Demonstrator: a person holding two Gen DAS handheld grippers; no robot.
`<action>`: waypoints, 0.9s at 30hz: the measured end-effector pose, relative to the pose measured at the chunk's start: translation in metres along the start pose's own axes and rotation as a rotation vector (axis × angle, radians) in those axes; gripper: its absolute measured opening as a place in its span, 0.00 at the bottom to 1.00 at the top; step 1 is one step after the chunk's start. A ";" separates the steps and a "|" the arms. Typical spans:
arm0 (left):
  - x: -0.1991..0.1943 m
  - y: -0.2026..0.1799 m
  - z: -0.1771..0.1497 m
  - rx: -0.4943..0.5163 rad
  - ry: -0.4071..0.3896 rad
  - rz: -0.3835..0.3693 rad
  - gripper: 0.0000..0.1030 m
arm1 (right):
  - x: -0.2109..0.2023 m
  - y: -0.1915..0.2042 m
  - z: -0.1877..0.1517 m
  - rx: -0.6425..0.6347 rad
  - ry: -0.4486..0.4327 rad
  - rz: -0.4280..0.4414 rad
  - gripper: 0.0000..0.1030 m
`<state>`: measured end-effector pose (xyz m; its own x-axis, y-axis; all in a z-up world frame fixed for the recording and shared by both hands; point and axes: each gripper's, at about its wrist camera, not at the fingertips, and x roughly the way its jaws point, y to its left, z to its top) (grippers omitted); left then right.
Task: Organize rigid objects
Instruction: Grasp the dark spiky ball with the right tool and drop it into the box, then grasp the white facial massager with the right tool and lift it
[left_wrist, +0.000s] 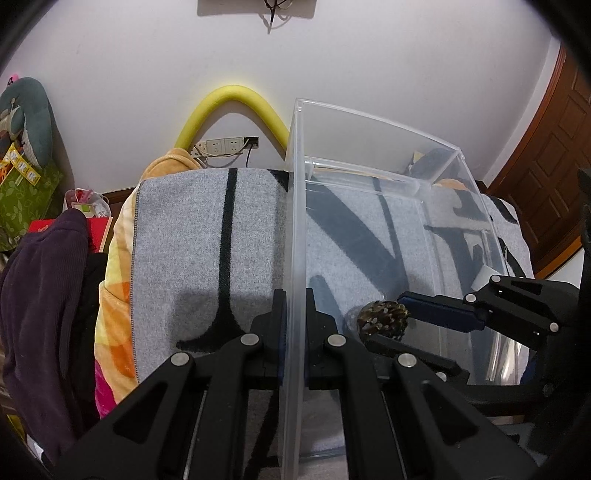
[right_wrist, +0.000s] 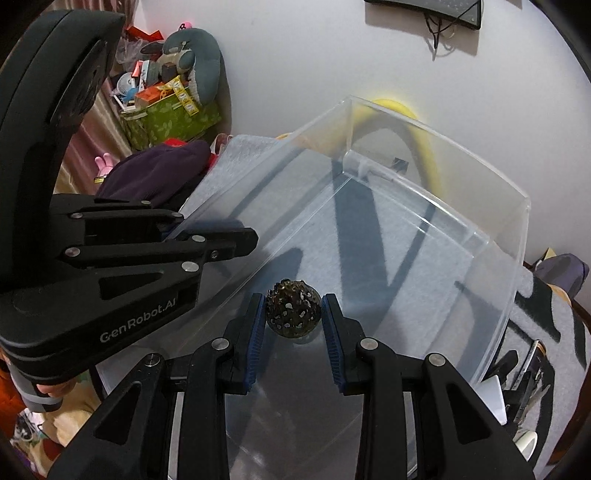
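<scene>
A clear plastic bin (left_wrist: 388, 177) (right_wrist: 443, 192) stands on a grey blanket with black stripes. My left gripper (left_wrist: 295, 306) is shut on the bin's left wall, one finger on each side of it; it also shows in the right wrist view (right_wrist: 207, 236). A dark openwork metal ball (right_wrist: 292, 309) (left_wrist: 384, 318) lies on the bin's floor. My right gripper (right_wrist: 293, 308) (left_wrist: 388, 325) is inside the bin with its jaws on either side of the ball. A small gap shows at the right pad, so the jaws are open.
The blanket (left_wrist: 207, 240) covers a bed. A purple garment (left_wrist: 40, 280) lies at the left. A yellow foam tube (left_wrist: 236, 92) and a power strip (left_wrist: 221, 146) are at the white wall. Loose items (right_wrist: 524, 380) lie right of the bin. A wooden door (left_wrist: 554, 147) is at the right.
</scene>
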<state>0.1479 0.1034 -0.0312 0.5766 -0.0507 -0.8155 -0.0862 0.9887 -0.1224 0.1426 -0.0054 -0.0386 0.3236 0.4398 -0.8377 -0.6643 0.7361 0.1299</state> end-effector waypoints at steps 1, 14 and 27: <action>0.000 0.000 0.000 0.000 0.000 0.000 0.05 | 0.001 0.000 0.001 0.002 0.004 0.001 0.28; 0.000 0.001 0.001 -0.002 0.001 0.000 0.05 | -0.037 -0.010 -0.005 0.029 -0.088 -0.025 0.40; -0.001 0.001 0.001 0.000 -0.002 0.003 0.05 | -0.120 -0.084 -0.041 0.156 -0.220 -0.242 0.49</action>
<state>0.1479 0.1050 -0.0296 0.5778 -0.0475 -0.8148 -0.0882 0.9888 -0.1202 0.1318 -0.1413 0.0287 0.6076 0.3305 -0.7222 -0.4454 0.8947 0.0348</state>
